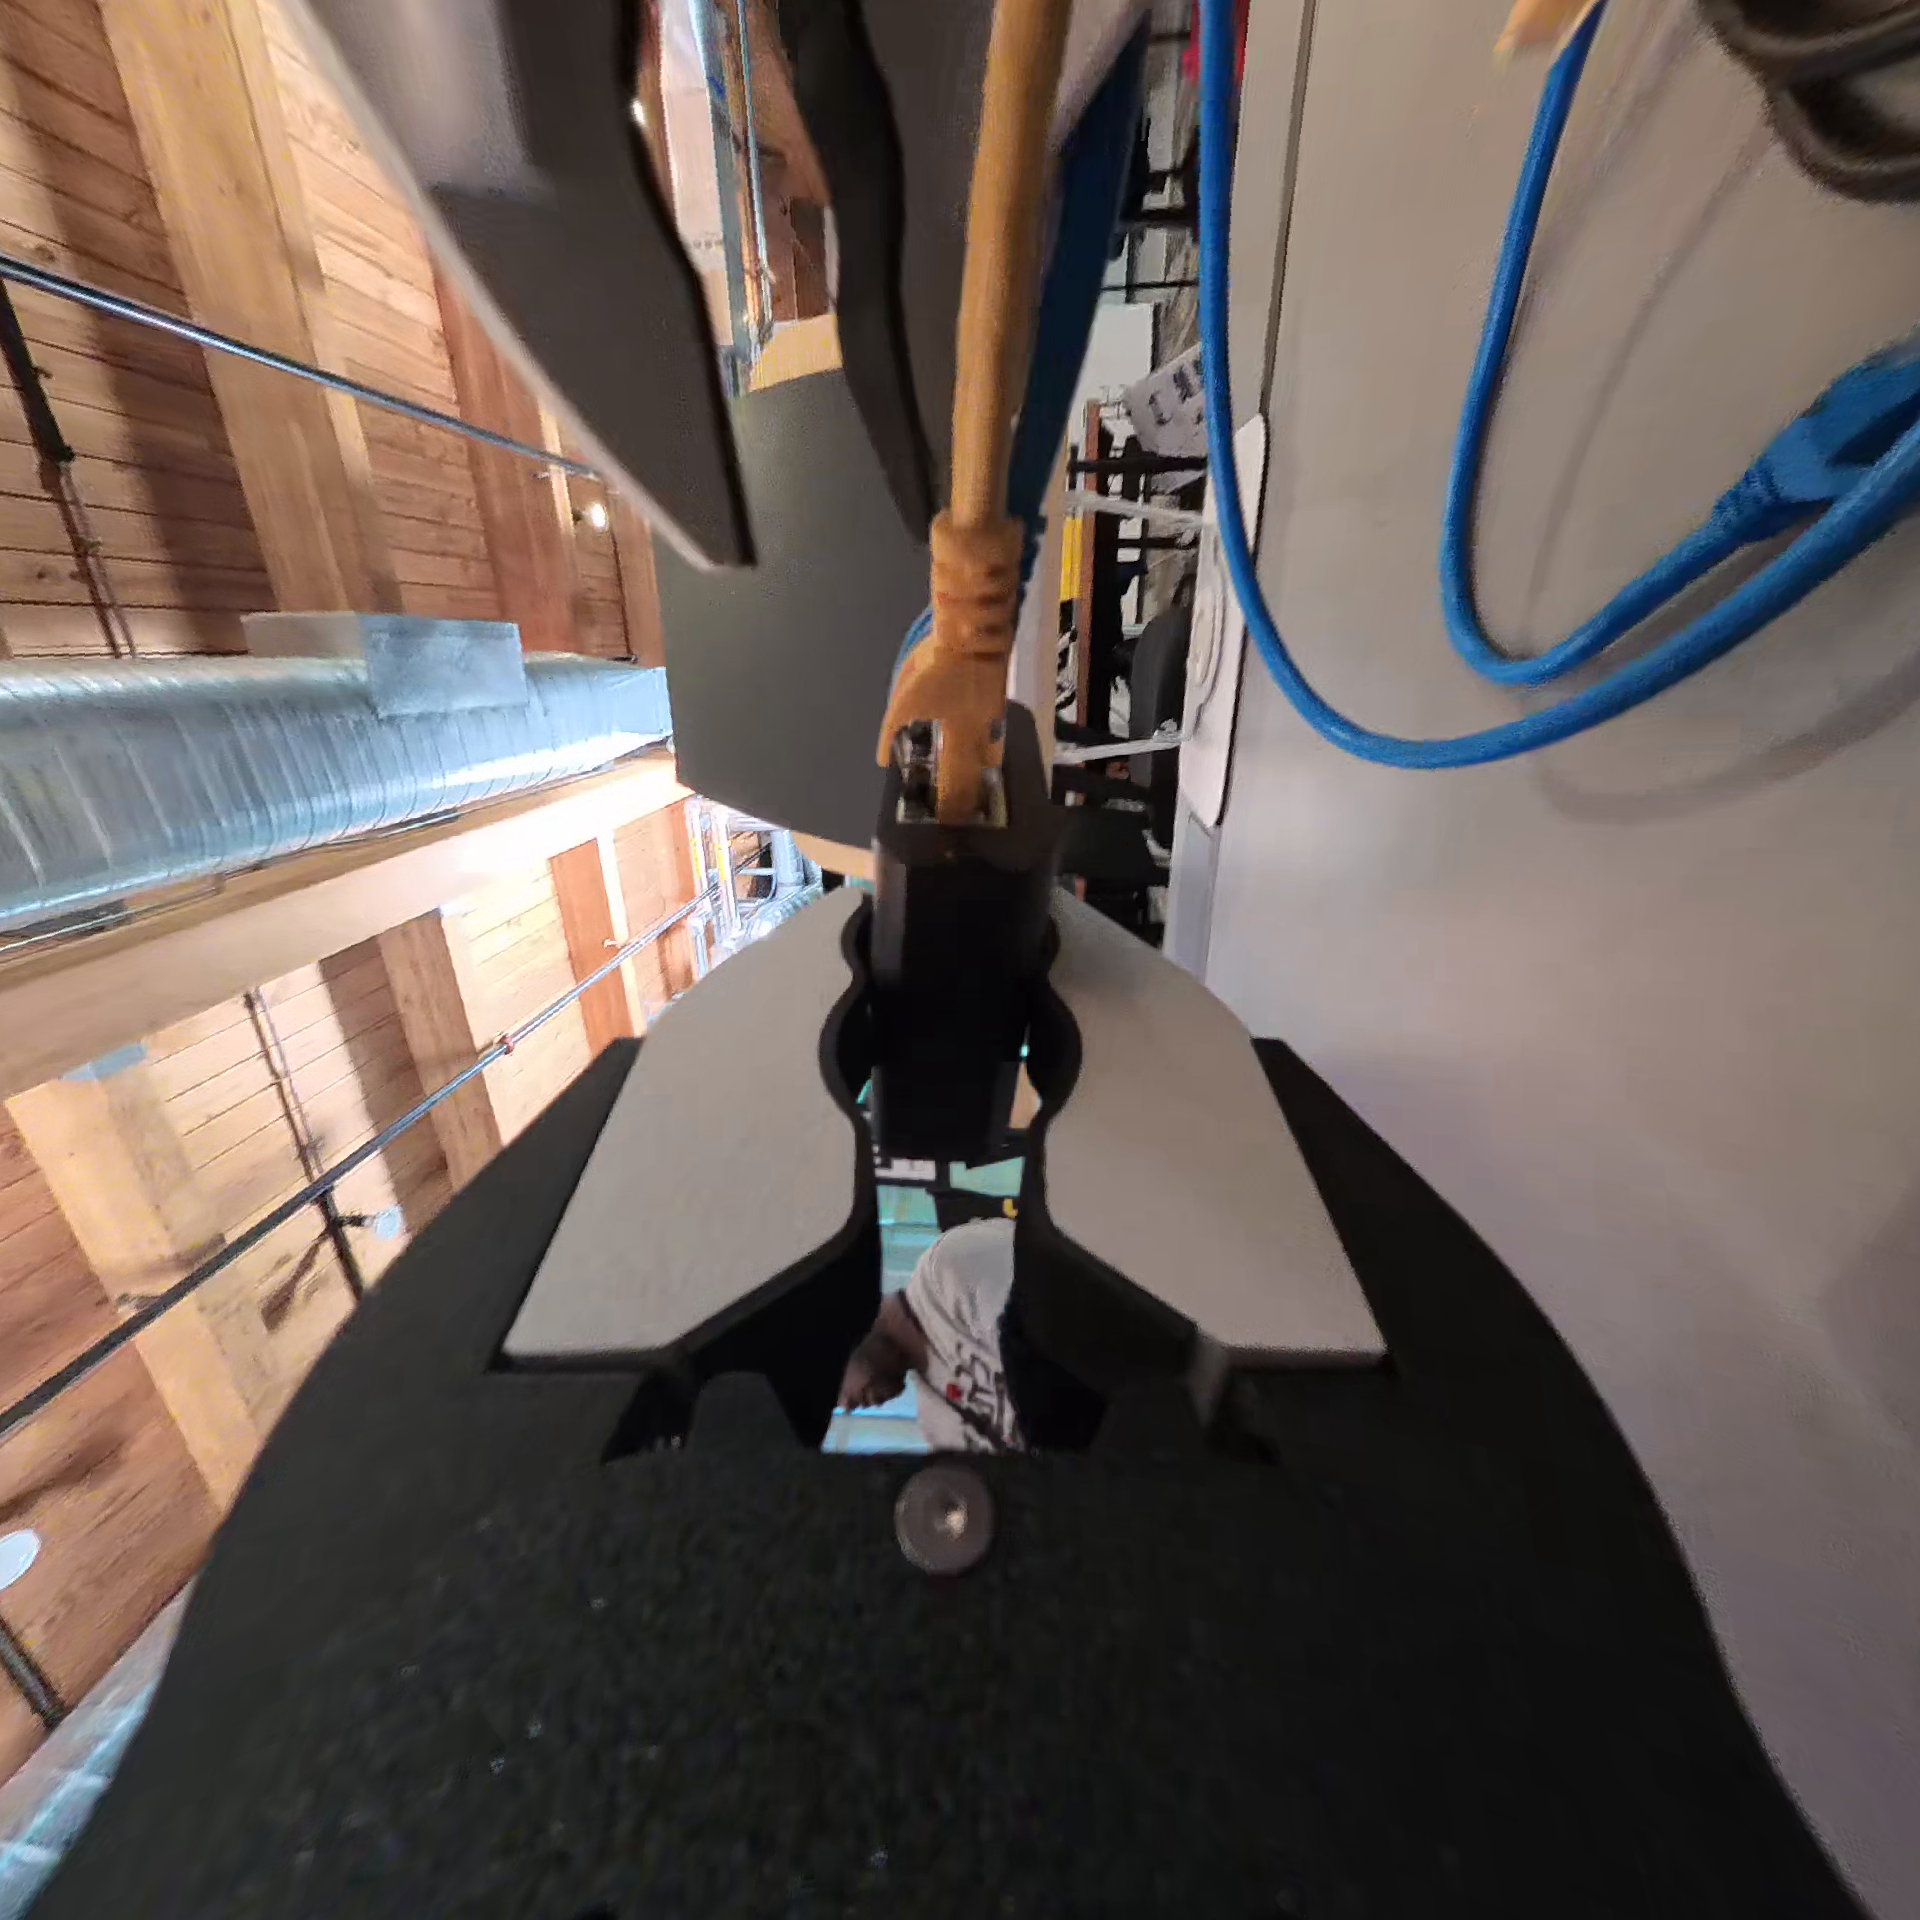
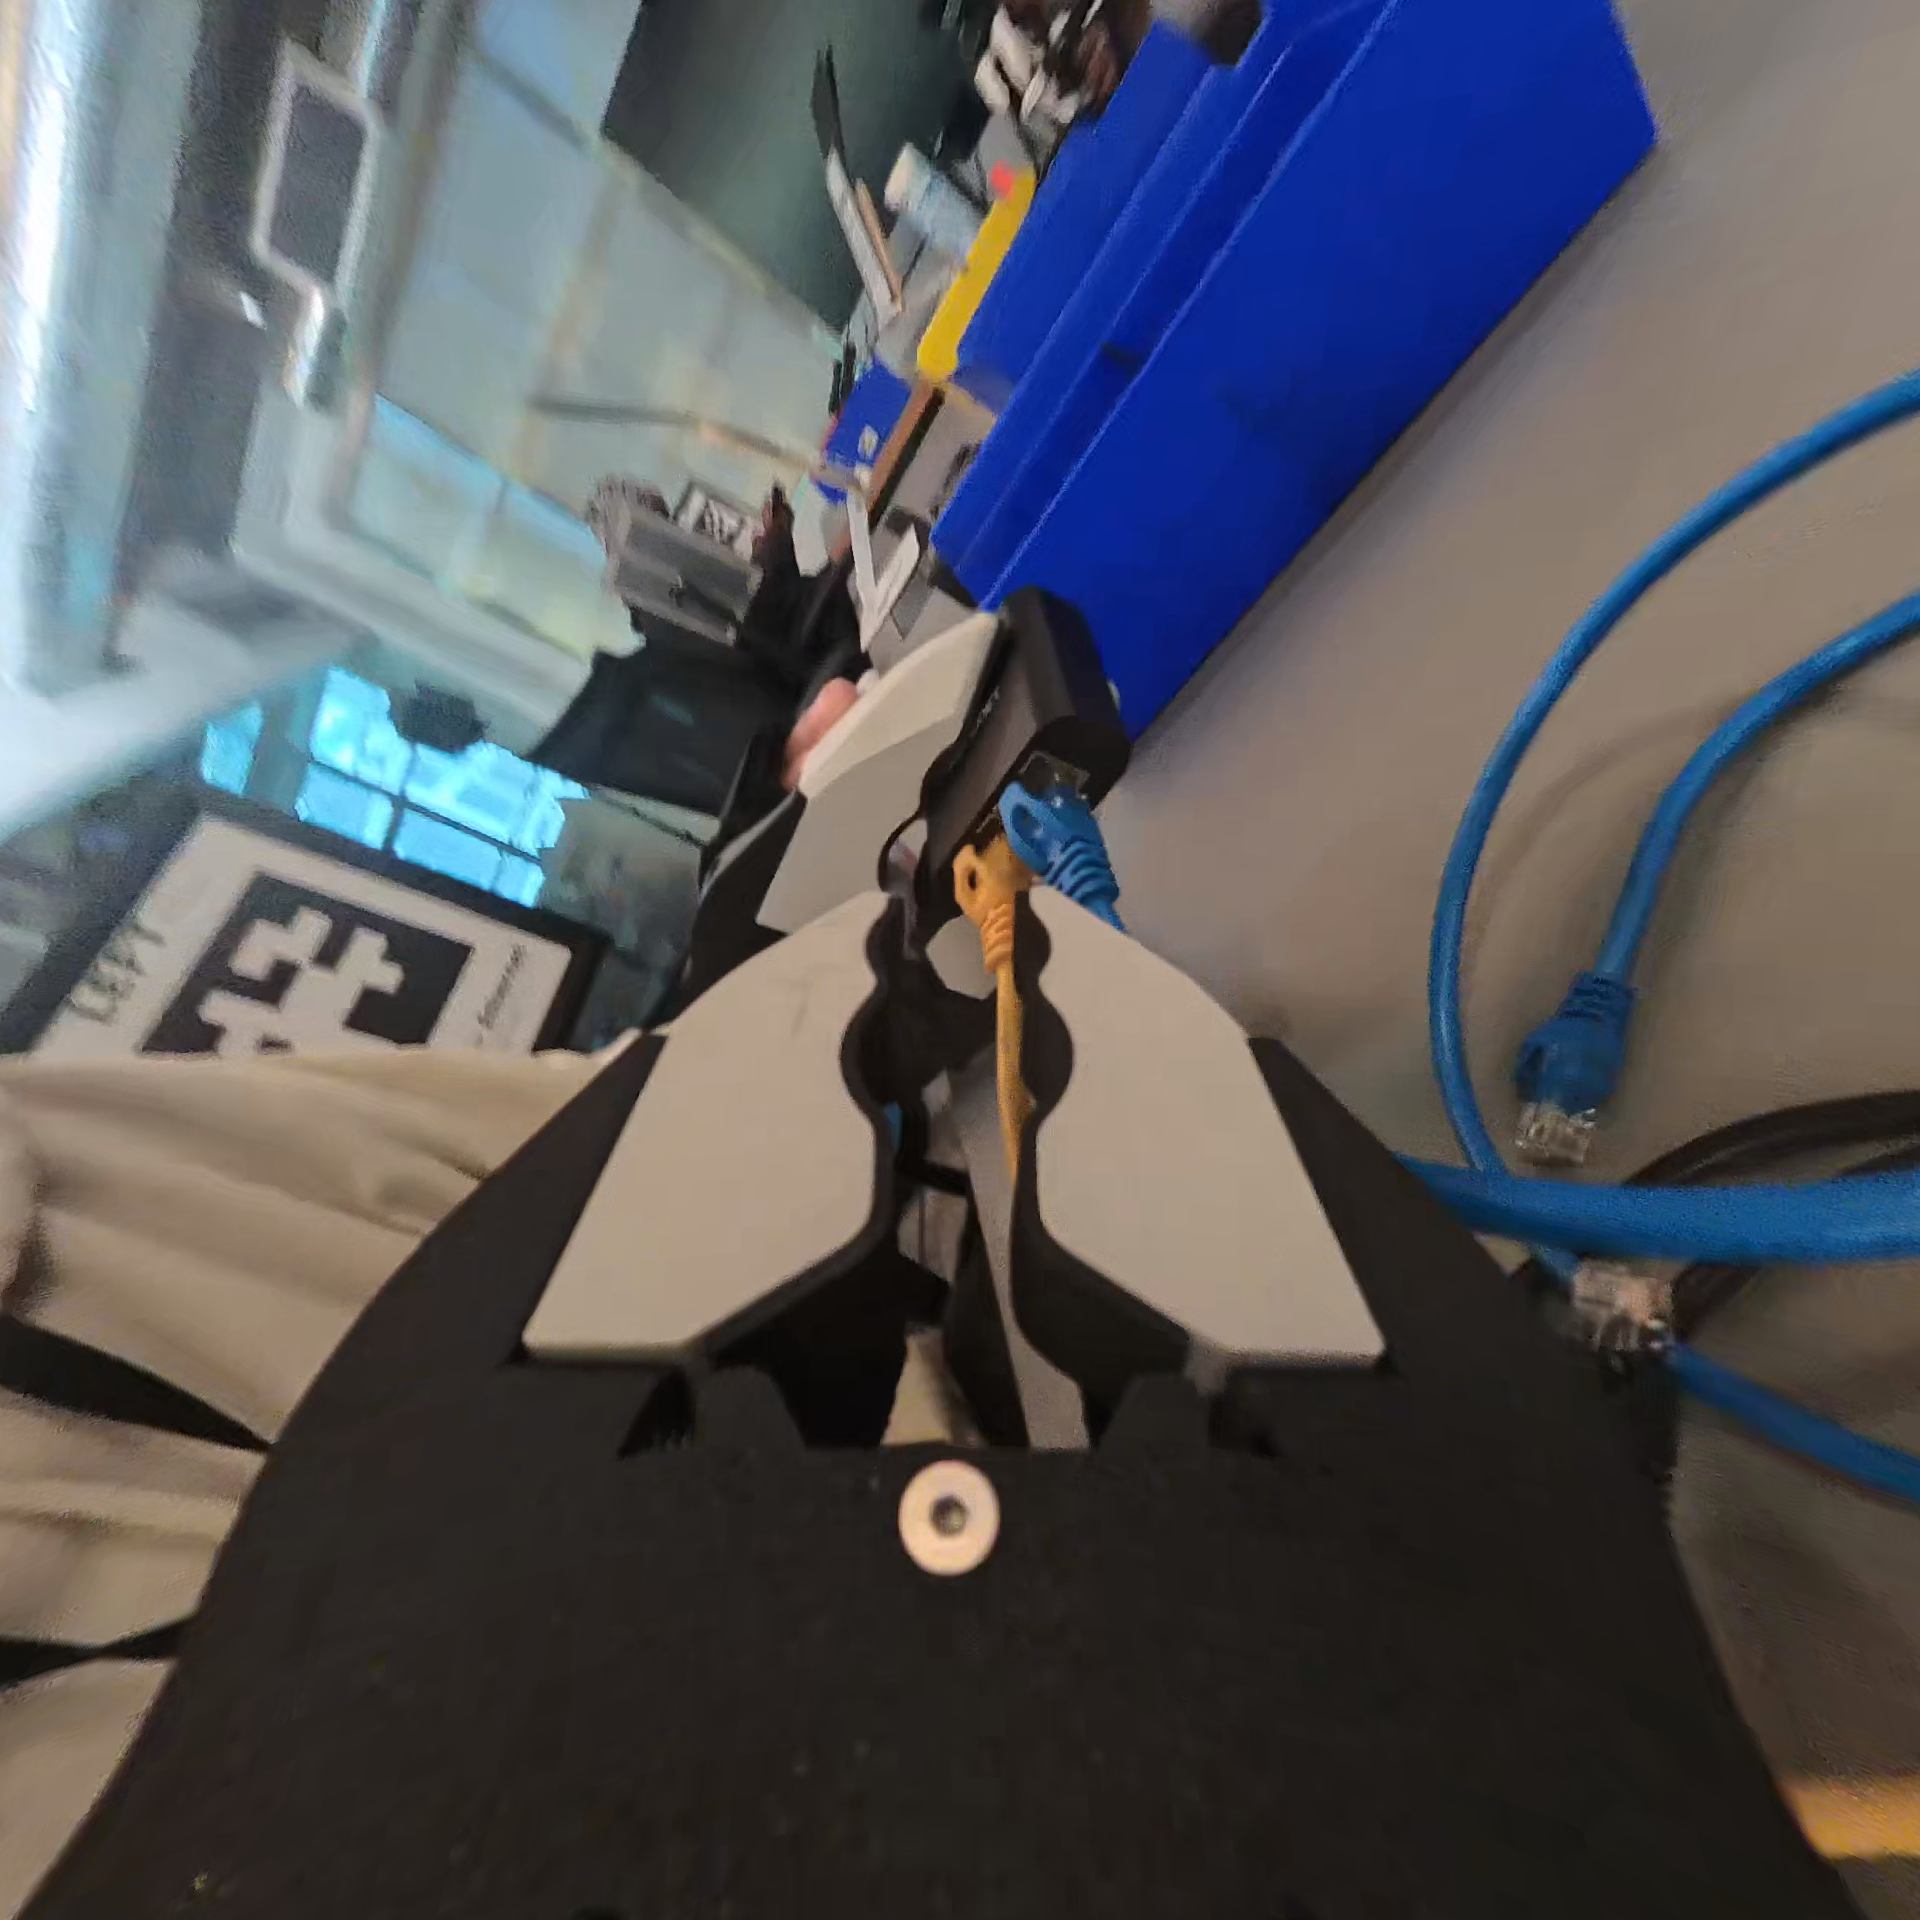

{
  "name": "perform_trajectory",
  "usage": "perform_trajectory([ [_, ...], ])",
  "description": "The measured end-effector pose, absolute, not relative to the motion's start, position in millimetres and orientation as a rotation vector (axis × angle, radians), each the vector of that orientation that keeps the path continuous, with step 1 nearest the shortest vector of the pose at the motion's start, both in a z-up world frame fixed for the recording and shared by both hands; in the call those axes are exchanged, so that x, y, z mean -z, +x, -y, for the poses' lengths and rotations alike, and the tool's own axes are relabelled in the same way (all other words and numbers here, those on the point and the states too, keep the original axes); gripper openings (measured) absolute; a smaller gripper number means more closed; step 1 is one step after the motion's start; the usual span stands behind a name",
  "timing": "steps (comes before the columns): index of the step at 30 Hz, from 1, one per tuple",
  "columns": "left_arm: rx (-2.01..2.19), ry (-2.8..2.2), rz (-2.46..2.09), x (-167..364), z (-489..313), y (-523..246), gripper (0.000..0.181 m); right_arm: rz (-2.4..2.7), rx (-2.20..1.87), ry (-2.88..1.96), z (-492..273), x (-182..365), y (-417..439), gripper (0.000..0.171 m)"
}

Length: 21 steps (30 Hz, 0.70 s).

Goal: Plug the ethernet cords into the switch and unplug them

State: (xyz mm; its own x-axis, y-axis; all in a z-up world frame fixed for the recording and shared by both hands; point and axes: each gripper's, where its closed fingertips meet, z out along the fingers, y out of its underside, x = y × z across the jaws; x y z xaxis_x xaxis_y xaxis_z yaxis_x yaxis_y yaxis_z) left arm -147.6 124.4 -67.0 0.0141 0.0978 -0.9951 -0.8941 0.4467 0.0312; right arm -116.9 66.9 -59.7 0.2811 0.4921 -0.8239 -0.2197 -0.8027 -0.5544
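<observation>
My left gripper (image 1: pixel 956 909) is shut on a small black switch (image 1: pixel 961 997) and holds it above the grey table (image 1: pixel 1558 1039). An orange ethernet cord's plug (image 1: pixel 966 644) sits in a port of the switch. In the right wrist view the switch (image 2: pixel 1060 686) shows in the left gripper (image 2: pixel 956 727), with a blue plug (image 2: pixel 1055 831) in the port beside the orange plug (image 2: pixel 987 883). My right gripper (image 2: pixel 956 914) is close behind the plugs. Its jaws stand a little apart, and the orange cord runs along the right finger (image 2: pixel 1143 1091). It also shows in the left wrist view (image 1: pixel 821 520).
Loose blue ethernet cords (image 2: pixel 1475 831) loop on the table (image 2: pixel 1351 883), with free plugs (image 2: pixel 1569 1039) on the right. A black cable (image 2: pixel 1766 1132) lies by them. Blue bins (image 2: pixel 1299 312) stand behind the switch. A beige sleeve (image 2: pixel 208 1195) is at the left. The gap from one gripper's tips to the other's is roughly 7 centimeters.
</observation>
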Motion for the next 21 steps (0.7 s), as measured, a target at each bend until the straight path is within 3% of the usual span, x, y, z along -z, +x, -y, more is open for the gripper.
perform_trajectory([
  [3, -0.948, -0.812, -1.323, 71, -129, -149, 0.024, 0.120, -1.457, -1.882, -74, 45, -107, 0.039],
  [8, -0.817, -0.929, -1.423, 89, -129, -145, 0.024, 0.727, -0.987, -1.827, -53, 23, -119, 0.027],
  [10, -0.731, -0.987, -1.466, 95, -126, -143, 0.024, 1.059, -0.678, -1.803, -52, 48, -124, 0.038],
  [13, -0.599, -1.078, -1.518, 99, -119, -140, 0.024, 1.414, -0.275, -1.672, -62, 80, -122, 0.024],
  [16, -0.563, -1.134, -1.544, 101, -117, -143, 0.024, 1.525, -0.155, -1.466, -66, 78, -128, 0.013],
  [19, -0.580, -1.131, -1.567, 103, -115, -146, 0.024, 1.569, -0.117, -1.457, -72, 81, -131, 0.030],
  [21, -0.569, -1.161, -1.578, 108, -115, -147, 0.024, 1.623, -0.084, -1.439, -73, 86, -132, 0.028],
])
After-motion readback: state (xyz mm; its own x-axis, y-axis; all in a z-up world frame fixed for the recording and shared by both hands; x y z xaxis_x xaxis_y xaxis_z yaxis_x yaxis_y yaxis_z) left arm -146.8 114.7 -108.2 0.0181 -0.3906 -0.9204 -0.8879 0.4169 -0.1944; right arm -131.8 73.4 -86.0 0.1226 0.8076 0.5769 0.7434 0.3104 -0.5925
